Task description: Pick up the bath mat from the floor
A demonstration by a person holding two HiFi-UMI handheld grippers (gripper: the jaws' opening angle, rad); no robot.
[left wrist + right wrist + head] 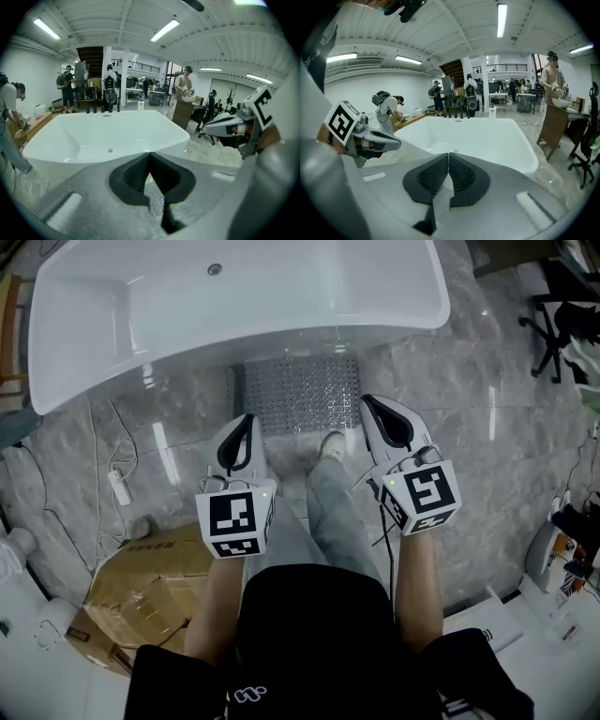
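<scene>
The bath mat, grey and studded, lies flat on the marble floor against the white bathtub. My left gripper hovers over the mat's near left corner, jaws shut with nothing between them. My right gripper hovers at the mat's right edge, also shut and empty. In the left gripper view the closed left gripper points at the tub, and a sliver of the bath mat shows below the pads. In the right gripper view the right gripper looks the same, with a strip of the bath mat beneath it.
The person's shoe stands at the mat's near edge. A cardboard box sits to the left, with a power strip and cables on the floor. An office chair is at the far right. People work behind the tub.
</scene>
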